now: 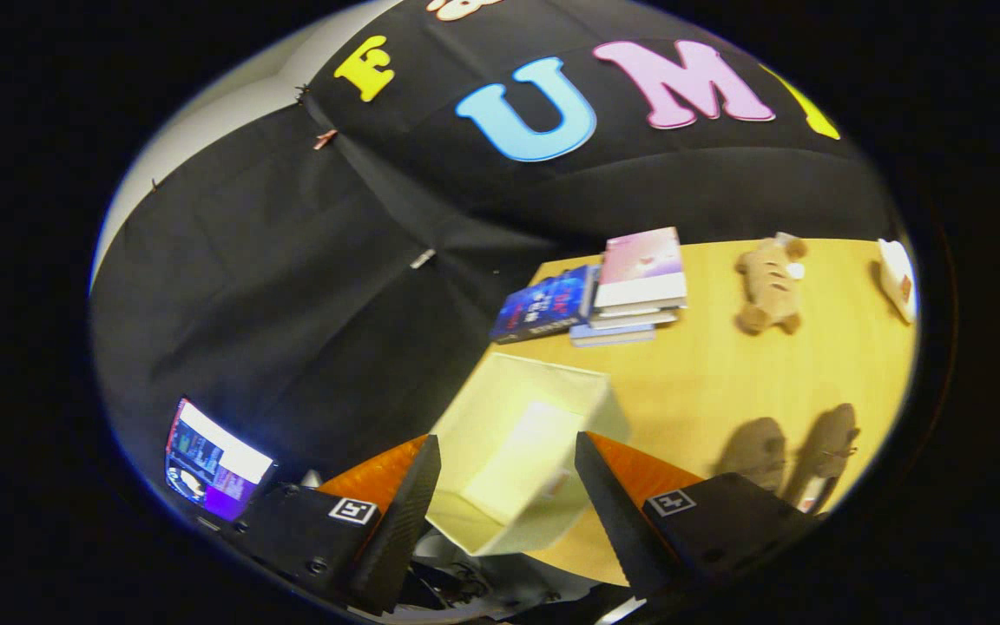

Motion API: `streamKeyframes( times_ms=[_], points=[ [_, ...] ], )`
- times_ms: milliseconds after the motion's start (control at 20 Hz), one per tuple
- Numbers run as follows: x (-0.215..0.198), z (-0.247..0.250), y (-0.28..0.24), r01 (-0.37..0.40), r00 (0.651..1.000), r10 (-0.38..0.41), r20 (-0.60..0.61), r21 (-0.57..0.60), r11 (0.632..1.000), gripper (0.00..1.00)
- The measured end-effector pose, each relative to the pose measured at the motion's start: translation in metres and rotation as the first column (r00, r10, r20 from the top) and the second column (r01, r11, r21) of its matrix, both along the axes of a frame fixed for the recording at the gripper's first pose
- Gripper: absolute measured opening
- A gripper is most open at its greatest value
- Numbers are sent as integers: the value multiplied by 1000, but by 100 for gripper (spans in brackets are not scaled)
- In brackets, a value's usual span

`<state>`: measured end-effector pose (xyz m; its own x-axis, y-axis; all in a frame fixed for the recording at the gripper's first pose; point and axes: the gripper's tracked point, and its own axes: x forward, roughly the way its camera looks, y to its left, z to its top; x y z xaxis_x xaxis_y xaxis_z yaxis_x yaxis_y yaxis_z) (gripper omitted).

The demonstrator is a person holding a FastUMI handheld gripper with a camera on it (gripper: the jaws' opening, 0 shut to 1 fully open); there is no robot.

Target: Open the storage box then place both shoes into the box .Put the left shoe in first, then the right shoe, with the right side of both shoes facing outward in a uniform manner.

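Note:
A pale cream storage box (pixel 517 451) stands open on the wooden table (pixel 726 373), its inside bare. My gripper (pixel 507 495) hovers above it, open, with the box showing in the gap between the two black fingers (pixel 404 512) and nothing held. Two brownish shoes (pixel 791 456) lie side by side on the table to the right of the box, just beyond the right finger. They are blurred, so I cannot tell which is left and which is right.
A stack of books (pixel 630 286) and a blue book (pixel 543 305) lie at the table's far left corner. A tan plush toy (pixel 769 286) and a white object (pixel 898 278) sit further right. A lit screen (pixel 213 460) stands off the table beside the left finger.

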<state>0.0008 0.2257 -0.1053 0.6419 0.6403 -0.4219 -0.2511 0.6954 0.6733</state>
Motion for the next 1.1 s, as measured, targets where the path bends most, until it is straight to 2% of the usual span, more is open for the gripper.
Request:
streamKeyframes(
  times_ms=[150,350,450,750,850,950,1050,1100],
  points=[
    [-16,-57,-63,83,995,-91,-50,-149,985,97],
    [-37,-143,-126,134,967,-198,-159,-342,930,96],
    [-46,-177,-138,115,950,-217,-226,-392,913,95],
    [-41,-256,-132,30,917,-206,-341,-456,889,79],
    [-38,-273,-137,24,907,-224,-355,-488,872,70],
    [-37,-286,-137,26,891,-244,-383,-492,870,46],
    [-36,-296,-134,30,872,-253,-418,-472,881,13],
    [-38,-289,-136,46,860,-268,-433,-458,888,9]
  ],
)
